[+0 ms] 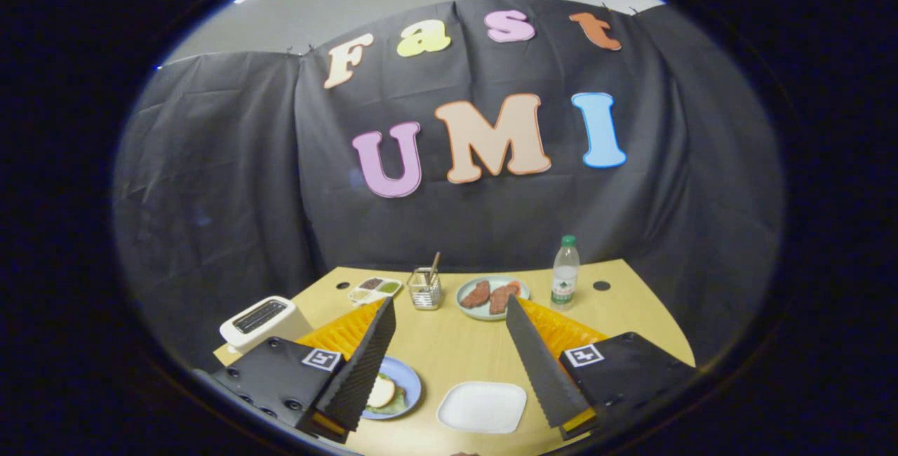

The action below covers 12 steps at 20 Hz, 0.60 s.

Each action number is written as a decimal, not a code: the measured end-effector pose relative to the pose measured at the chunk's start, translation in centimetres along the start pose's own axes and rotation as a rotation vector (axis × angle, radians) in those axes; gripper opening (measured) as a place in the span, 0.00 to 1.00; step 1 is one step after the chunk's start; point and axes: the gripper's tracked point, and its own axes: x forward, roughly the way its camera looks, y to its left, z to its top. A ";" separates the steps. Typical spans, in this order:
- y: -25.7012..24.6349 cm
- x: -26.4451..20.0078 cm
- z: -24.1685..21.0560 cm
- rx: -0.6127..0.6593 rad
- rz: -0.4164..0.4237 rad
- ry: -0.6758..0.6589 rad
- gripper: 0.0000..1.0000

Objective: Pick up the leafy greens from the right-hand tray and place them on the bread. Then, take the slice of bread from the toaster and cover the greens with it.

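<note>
Bread [382,392] on greens, gripper [449,365] fingers apart

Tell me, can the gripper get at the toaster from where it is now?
Probably yes. The gripper is open and holds nothing, and the white toaster stands uncovered on the table beyond its left finger, slot up, with nothing on top. It would need to swing left.
</note>
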 end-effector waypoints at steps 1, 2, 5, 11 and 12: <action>-0.6 -0.2 0.9 -0.025 -0.013 -0.028 0.99; -1.3 -0.3 2.1 -0.045 -0.034 -0.063 0.99; -1.5 -1.8 4.5 -0.084 -0.082 -0.160 0.99; -1.8 -3.6 7.0 -0.117 -0.126 -0.246 0.99; -1.8 -3.9 7.4 -0.121 -0.130 -0.257 0.99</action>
